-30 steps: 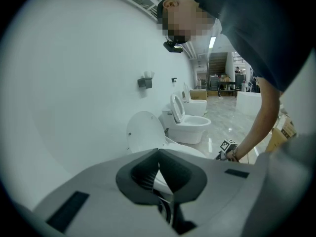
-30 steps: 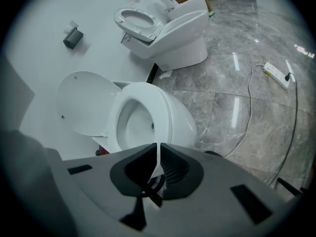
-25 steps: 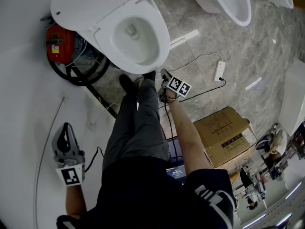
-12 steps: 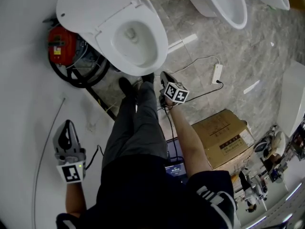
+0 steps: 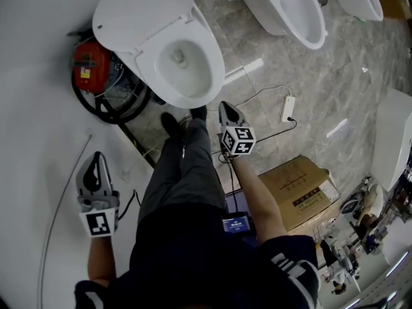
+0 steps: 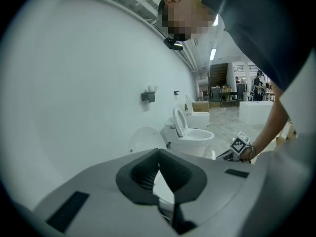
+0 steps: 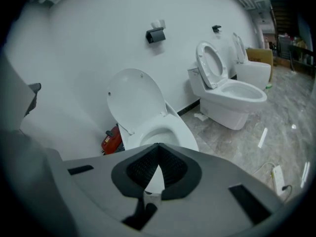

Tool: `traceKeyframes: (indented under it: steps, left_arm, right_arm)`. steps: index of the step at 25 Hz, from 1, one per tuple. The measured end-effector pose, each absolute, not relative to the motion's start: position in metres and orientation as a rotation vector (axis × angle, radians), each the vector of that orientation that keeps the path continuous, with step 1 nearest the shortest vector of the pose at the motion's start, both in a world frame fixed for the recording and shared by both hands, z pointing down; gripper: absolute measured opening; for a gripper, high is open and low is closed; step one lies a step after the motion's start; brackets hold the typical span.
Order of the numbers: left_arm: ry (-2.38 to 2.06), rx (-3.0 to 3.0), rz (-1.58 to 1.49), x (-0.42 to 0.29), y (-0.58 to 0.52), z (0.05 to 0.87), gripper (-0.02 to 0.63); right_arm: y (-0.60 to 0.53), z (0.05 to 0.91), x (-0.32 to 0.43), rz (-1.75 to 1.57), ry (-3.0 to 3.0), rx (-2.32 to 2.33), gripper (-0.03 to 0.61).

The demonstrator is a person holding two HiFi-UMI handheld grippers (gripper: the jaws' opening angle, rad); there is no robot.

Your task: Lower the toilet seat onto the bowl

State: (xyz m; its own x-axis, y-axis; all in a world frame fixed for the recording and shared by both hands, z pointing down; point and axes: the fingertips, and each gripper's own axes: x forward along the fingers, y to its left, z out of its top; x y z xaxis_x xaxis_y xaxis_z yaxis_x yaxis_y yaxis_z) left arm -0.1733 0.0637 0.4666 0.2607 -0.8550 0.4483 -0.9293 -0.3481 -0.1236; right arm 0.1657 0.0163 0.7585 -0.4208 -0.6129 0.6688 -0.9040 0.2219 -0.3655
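Both sets of jaws are pressed together on nothing: the left hand-held gripper (image 5: 97, 156) at the head view's lower left, the right hand-held gripper (image 5: 223, 105) mid-frame, just below the toilet seat (image 5: 215, 66). It lies flat on the bowl (image 5: 177, 56) at upper centre, lid (image 5: 138, 11) raised.

Toilet (image 5: 193, 76): glossy white, lid (image 5: 138, 15) the same white | floor (image 5: 335, 63): grey marbled stone, pale veins | canister (image 5: 90, 66): red | hose (image 5: 106, 111): black | box (image 5: 299, 188): tan cardboard | left tool (image 5: 98, 156), right tool (image 5: 224, 106): grey bodies, black ribbed pads (image 7: 143, 169), black-and-white square-marker cubes (image 5: 237, 140).
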Motion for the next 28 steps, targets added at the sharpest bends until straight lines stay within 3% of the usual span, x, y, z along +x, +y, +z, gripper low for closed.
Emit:
traceKeyframes:
  steps: [15,28]
  left_arm:
    - [-1.824,2.480,0.467,-0.169,0.044,0.378,0.025]
    - [-1.973,2.518,0.254,-0.179,0.049,0.305,0.025]
  right_arm:
    - [-0.032,0.515,0.125,0.518,-2.507,1.413,0.020]
    - [-0.028,0.365,0.091,0.199,-2.699,1.370,0.020]
